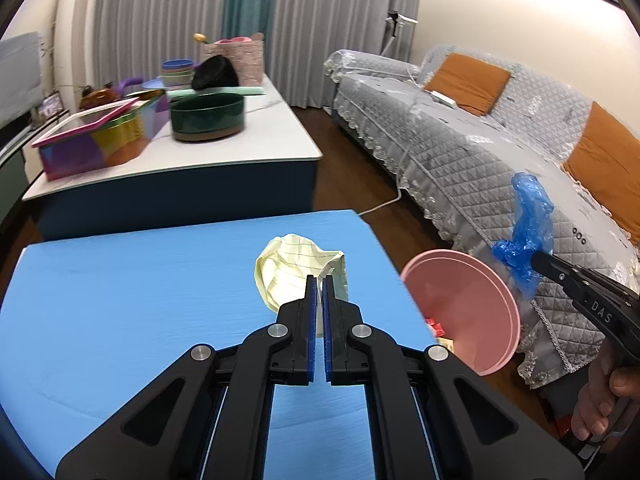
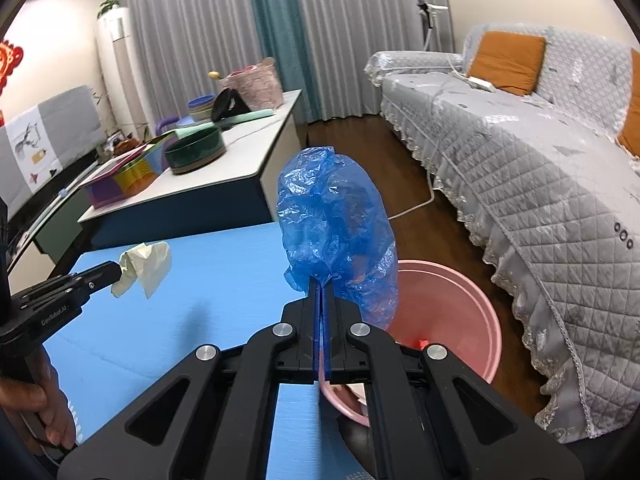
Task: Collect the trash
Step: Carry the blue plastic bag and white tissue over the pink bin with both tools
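Observation:
My left gripper (image 1: pixel 319 280) is shut on a crumpled sheet of pale yellow lined paper (image 1: pixel 296 268), lifted above the blue table top (image 1: pixel 140 300); the same paper (image 2: pixel 146 266) hangs from that gripper (image 2: pixel 116 270) in the right wrist view. My right gripper (image 2: pixel 322 284) is shut on a crinkled blue plastic bag (image 2: pixel 336 224) that bulges up over its fingertips. That bag (image 1: pixel 526 224) and the right gripper (image 1: pixel 536 260) show at the right of the left wrist view, just beyond the rim of a pink bin (image 1: pixel 472 312). The pink bin (image 2: pixel 460 312) stands on the floor beside the table, with red scraps inside.
A sofa (image 2: pixel 540 168) under a grey quilted cover runs along the right, close to the bin. Behind the blue table is a white-topped counter (image 1: pixel 240 148) holding a dark green pot (image 1: pixel 208 116), a colourful box and bowls. A white cable lies on the wooden floor (image 2: pixel 416 200).

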Motion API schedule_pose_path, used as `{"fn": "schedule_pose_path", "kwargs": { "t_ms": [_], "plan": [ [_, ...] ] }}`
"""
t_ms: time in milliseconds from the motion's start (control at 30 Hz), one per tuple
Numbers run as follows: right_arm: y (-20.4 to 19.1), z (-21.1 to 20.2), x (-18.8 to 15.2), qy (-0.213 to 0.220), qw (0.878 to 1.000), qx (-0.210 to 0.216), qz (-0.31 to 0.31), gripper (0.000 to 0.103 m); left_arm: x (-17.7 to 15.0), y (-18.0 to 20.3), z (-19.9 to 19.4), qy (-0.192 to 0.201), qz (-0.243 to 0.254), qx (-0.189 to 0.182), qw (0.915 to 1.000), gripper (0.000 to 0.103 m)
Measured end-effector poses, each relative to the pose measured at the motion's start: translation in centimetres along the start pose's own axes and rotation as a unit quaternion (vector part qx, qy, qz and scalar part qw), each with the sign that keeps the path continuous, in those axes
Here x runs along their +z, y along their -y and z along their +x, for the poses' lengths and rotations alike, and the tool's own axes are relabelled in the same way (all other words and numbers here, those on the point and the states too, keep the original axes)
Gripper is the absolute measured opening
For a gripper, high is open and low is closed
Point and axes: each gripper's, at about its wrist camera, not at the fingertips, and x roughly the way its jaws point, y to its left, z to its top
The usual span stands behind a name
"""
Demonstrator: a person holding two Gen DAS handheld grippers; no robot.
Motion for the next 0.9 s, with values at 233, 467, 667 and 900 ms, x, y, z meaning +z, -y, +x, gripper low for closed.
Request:
{"fn": "schedule_pose_path", "kwargs": {
  "t_ms": [233,467,667,900],
  "plan": [
    [2.5,-0.1,0.1,0.002,1.000,-0.020,0.021,0.001,0.9,3.3,1.3,-0.003,0.025,-0.026,0.9993,0.003],
    [4.8,0.5,0.3,-0.001,0.998,-0.039,0.047,0.001,2.2,6.7,2.8,-0.004,0.048,-0.056,0.9972,0.003],
    [6.3,1.0,0.4,-0.001,0.997,-0.053,0.064,0.001,3.3,9.6,4.7,-0.006,0.073,-0.078,0.9943,0.003],
    [8.2,2.0,0.6,-0.007,0.995,-0.066,0.075,0.001,3.9,12.7,7.6,-0.020,0.094,-0.094,0.9909,0.003]
  ]
}}
